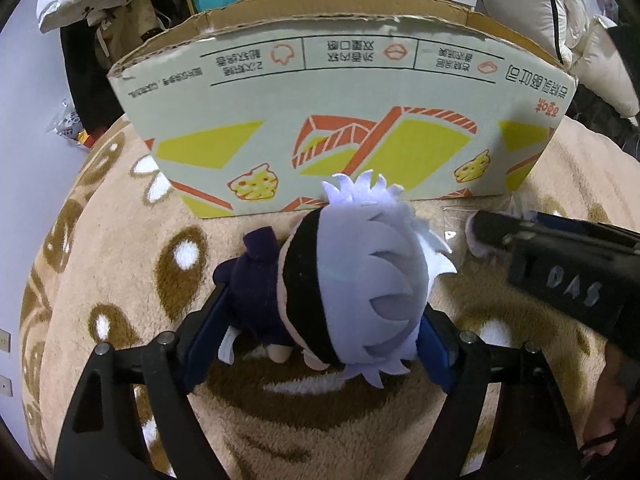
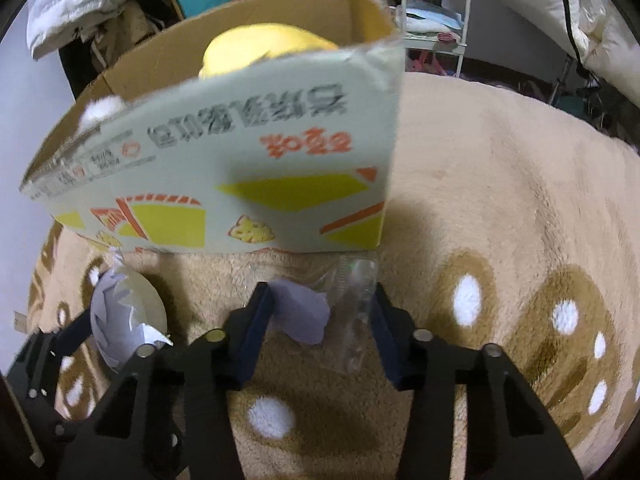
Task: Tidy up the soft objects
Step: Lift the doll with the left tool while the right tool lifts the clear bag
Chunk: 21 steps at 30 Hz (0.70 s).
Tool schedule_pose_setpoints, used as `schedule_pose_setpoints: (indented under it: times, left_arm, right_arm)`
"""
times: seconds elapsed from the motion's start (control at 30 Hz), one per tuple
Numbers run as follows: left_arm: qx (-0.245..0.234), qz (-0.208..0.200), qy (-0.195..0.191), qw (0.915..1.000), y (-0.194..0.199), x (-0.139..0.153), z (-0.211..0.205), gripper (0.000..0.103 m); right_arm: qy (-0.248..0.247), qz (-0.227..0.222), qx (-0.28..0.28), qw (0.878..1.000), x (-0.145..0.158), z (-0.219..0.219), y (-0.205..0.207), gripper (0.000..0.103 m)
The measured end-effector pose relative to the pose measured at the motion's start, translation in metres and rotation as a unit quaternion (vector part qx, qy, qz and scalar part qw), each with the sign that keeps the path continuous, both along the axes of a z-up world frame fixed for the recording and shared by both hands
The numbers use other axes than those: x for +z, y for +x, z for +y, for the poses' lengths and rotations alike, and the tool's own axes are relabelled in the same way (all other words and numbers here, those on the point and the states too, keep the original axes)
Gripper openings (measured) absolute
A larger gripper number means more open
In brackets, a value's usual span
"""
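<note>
Left gripper (image 1: 320,344): we squeeze the soft doll (image 1: 340,280) with spiky felt hair.
Right gripper (image 2: 320,332): wide open around a crinkly clear bag (image 2: 354,312).
Box (image 1: 340,140): stiff cardboard on our fuzzy blanket (image 2: 500,184).

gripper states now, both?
Left gripper: shut on the plush doll.
Right gripper: open, straddling a purple piece in a clear plastic bag.

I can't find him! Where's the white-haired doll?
The white-haired doll lies on the fluffy blanket between the left gripper fingers, just before the cardboard box.

One cardboard box (image 1: 344,120), one white-haired plush doll (image 1: 340,280), one yellow plush (image 2: 264,50), one bagged purple item (image 2: 308,312).
</note>
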<state>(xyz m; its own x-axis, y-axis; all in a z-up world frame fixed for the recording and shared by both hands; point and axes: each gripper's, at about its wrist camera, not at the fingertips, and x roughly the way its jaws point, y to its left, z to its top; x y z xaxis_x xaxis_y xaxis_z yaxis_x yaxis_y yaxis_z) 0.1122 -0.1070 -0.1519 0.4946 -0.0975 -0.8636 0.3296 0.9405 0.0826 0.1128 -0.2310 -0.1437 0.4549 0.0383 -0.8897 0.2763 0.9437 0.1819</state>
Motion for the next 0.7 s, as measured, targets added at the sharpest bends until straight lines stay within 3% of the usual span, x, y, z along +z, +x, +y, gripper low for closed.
schedule_pose_setpoints:
  times: [0.17,0.3,0.4,0.7]
  left_arm:
    - [0.01,-0.001,-0.016,0.9998,-0.002,0.008,0.006,0.077]
    - [0.009,-0.014,-0.024,0.9996,-0.007,0.019,0.008,0.061]
    - [0.003,-0.029,-0.026,0.9993,-0.014,0.027,0.009,0.048]
    - [0.023,-0.053,-0.053,0.9969,-0.023,0.049,0.024,0.046]
  right_arm:
    - [0.037,-0.024,-0.013,0.999,0.01,-0.006,-0.006,0.027]
    - [0.054,-0.048,-0.007,0.997,0.022,-0.006,-0.009,0.008]
    - [0.057,-0.061,0.005,0.997,0.027,-0.013,-0.016,0.006]
    - [0.021,-0.098,0.027,0.995,0.054,-0.005,-0.029,0.004]
